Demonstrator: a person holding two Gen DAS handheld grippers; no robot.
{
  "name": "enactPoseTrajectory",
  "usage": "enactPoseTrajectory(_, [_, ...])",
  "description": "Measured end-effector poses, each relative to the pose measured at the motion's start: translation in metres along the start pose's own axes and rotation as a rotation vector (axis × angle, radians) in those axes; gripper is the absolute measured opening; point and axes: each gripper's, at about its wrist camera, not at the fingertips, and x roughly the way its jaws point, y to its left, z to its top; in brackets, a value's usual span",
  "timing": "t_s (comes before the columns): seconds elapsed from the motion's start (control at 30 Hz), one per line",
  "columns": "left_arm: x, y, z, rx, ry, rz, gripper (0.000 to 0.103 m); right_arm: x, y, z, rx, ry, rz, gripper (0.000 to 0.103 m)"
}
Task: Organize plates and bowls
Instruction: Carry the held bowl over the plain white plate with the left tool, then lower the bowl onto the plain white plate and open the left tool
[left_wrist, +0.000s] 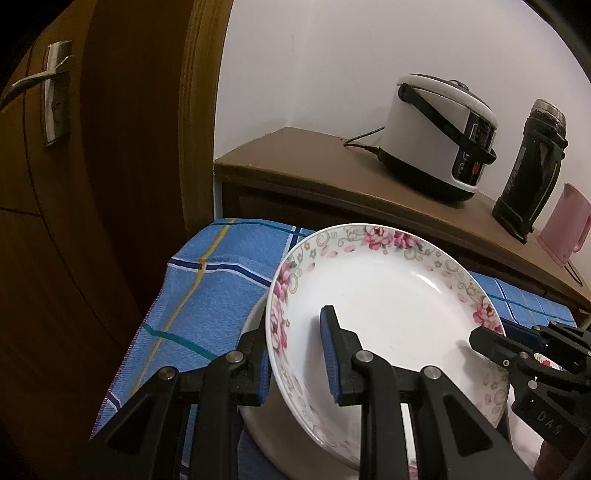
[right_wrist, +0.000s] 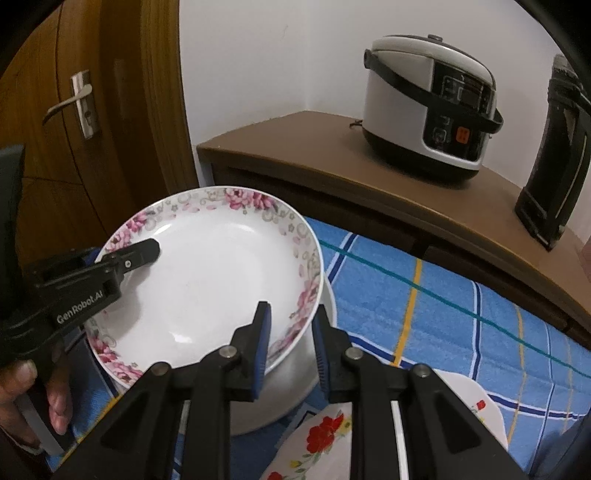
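A white plate with pink flowers on its rim (left_wrist: 388, 295) is held between both grippers just above a plain white dish (left_wrist: 266, 428). My left gripper (left_wrist: 295, 354) is shut on the plate's left rim. My right gripper (right_wrist: 290, 339) straddles the plate's right rim (right_wrist: 207, 280), its jaws still a little apart; it also shows in the left wrist view (left_wrist: 495, 343). The plain dish (right_wrist: 291, 387) lies under the plate on the blue checked cloth (right_wrist: 443, 295). A white plate with red flowers (right_wrist: 325, 439) lies near the front.
A brown wooden cabinet (left_wrist: 314, 166) stands behind with a white rice cooker (left_wrist: 436, 136), a black flask (left_wrist: 532, 166) and a pink jug (left_wrist: 561, 225). A wooden door with a metal handle (left_wrist: 55, 92) is at the left.
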Motion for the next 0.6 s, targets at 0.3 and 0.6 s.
enactPoseTrajectory(0.3, [0.009, 0.003, -0.002, -0.026, 0.066, -0.033, 0.025, 0.003, 0.002, -0.001, -0.039, 0.037, -0.02, 0.024])
enactPoseTrajectory(0.6, [0.011, 0.005, -0.002, -0.035, 0.088, -0.038, 0.025, 0.009, 0.01, -0.002, -0.102, 0.072, -0.061, 0.025])
